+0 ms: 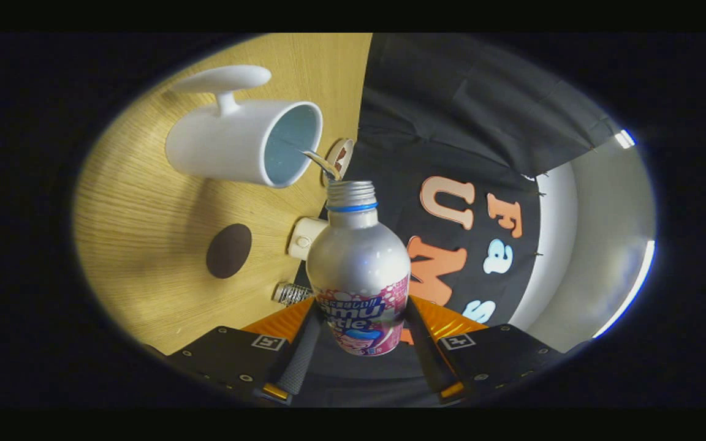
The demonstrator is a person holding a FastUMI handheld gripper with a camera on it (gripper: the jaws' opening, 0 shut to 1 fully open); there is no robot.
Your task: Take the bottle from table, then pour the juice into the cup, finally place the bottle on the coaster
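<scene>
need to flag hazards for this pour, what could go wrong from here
The stream from the bottle enters the cup close to its rim, so a small wobble could spill onto the table. The gripper holds the bottle low on its body; it might slip. The loose cap could get knocked.

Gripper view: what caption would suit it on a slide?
Gripper clamps a tilted bottle, pouring juice into a white cup above the wooden table.
</scene>
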